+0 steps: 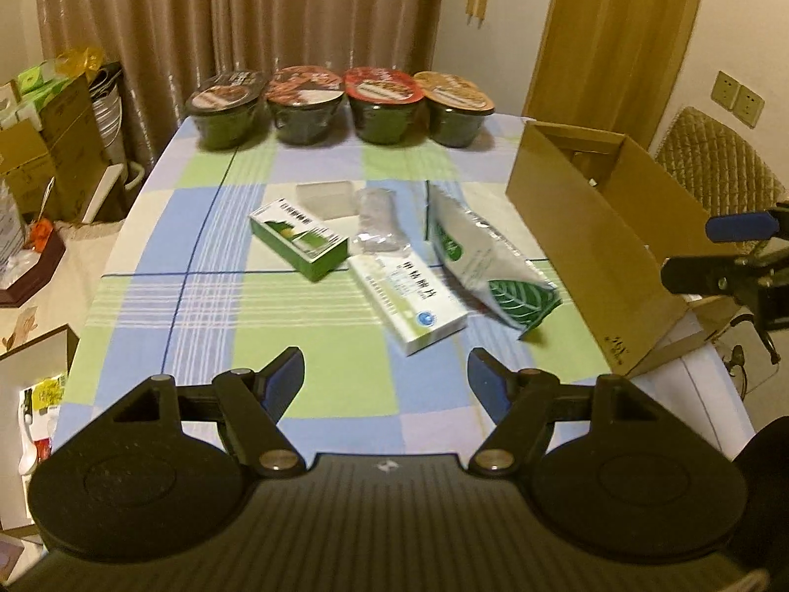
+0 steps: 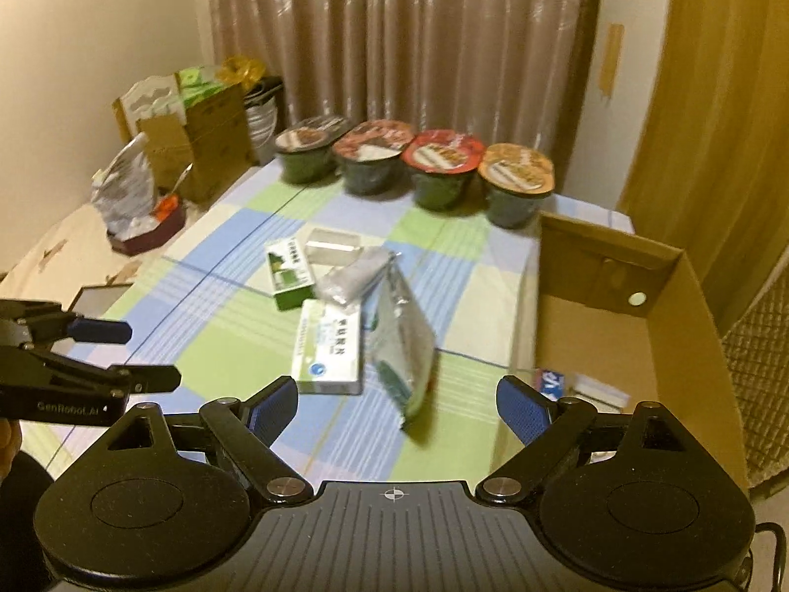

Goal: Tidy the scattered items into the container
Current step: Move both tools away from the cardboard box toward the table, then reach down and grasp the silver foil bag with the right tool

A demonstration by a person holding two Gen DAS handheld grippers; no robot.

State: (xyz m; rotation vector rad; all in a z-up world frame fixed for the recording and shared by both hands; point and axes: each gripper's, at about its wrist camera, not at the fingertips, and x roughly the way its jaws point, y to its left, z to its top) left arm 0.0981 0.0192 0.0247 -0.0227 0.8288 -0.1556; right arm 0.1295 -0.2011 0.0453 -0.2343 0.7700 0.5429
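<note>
On the checked tablecloth (image 1: 207,296) the left gripper (image 1: 384,375) hovers with its fingers spread wide and holds nothing. Ahead of it lie a green box (image 1: 298,239), a clear packet (image 1: 377,219), a white box (image 1: 407,301) and a leaf-printed pouch (image 1: 485,261), close together. The cardboard container (image 1: 587,232) stands at the right edge. The right gripper (image 2: 397,407) is also wide open and empty, near the container.
</note>
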